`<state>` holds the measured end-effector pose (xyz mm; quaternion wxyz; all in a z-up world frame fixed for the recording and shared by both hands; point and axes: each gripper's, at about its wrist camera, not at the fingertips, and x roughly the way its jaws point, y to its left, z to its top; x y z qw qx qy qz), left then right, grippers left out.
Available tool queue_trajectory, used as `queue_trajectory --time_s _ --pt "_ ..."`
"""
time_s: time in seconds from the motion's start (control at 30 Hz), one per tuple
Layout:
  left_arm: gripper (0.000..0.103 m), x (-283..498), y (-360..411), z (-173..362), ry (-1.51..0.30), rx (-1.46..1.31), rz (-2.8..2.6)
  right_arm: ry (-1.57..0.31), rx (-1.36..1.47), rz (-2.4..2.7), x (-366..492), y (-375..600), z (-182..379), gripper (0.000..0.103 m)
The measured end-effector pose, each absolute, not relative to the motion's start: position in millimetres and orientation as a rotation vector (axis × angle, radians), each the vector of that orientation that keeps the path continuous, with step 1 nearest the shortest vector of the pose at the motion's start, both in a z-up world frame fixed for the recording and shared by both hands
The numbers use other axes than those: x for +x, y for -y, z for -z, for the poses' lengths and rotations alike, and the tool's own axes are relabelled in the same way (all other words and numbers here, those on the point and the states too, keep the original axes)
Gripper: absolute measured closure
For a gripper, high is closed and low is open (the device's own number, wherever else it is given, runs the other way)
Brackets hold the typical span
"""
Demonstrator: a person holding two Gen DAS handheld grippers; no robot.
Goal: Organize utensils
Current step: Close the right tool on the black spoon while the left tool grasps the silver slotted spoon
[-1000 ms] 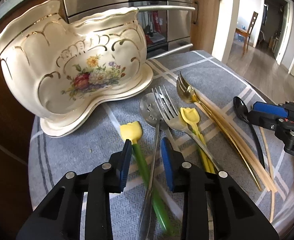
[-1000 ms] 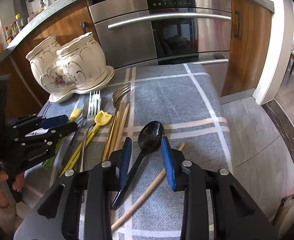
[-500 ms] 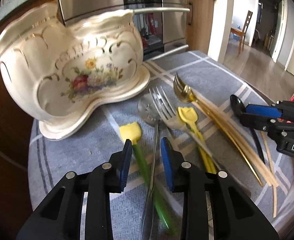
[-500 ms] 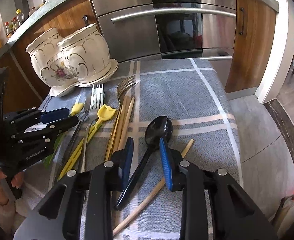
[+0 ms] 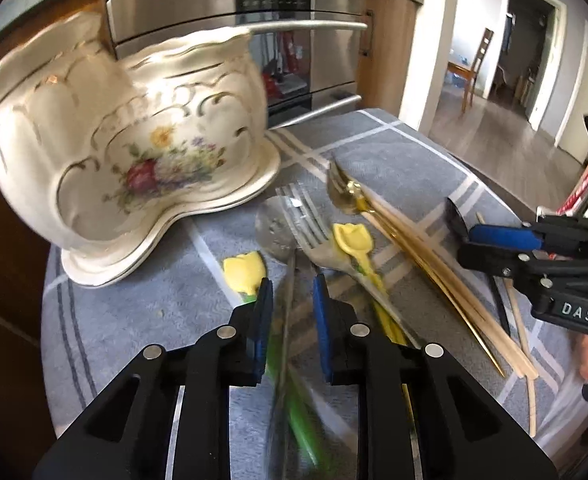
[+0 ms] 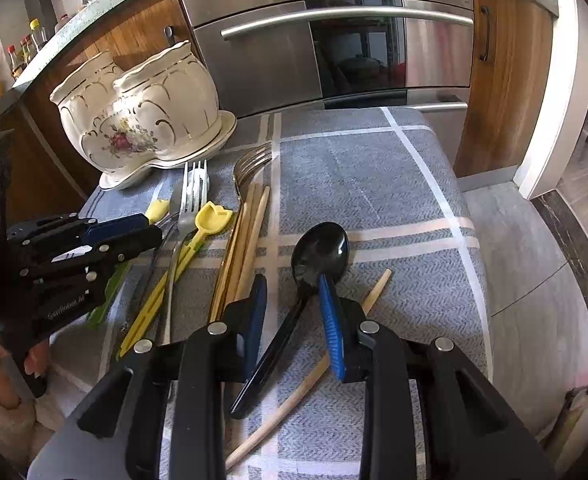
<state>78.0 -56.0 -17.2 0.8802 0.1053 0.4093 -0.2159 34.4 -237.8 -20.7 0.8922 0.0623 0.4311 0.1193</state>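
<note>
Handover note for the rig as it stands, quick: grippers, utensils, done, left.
Left gripper: jaws closing around the slotted steel utensil's handle; the green-handled yellow tulip spoon lies beside it. No firm grip visible yet.
Right gripper: jaws straddle the black spoon; the right pad looks to touch it, left pad clear.
All utensils lie on the grey checked cloth: silver fork, gold fork, chopsticks, yellow spoon, a loose chopstick.
Done: nothing seen in the ceramic holder.
Left: everything.
</note>
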Motion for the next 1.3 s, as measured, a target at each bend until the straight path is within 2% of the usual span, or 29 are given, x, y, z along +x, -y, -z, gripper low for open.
queue_trajectory --time_s 0.7,0.97,1.17,1.23,1.3 --pt "0.086 73 58 21 -0.861 0.262 0.449 -0.885 0.104 -0.183 46 239 20 0.077" --pt "0.086 72 51 20 -0.865 0.247 0.456 -0.886 0.186 -0.171 59 252 21 0.077" --pt "0.086 72 57 20 -0.860 0.266 0.450 -0.866 0.093 -0.159 61 237 22 0.077" --pt "0.090 72 61 20 -0.858 0.275 0.451 -0.860 0.084 -0.154 61 236 22 0.094" --pt "0.096 72 63 20 -0.857 0.278 0.449 -0.851 0.110 -0.162 59 239 21 0.099"
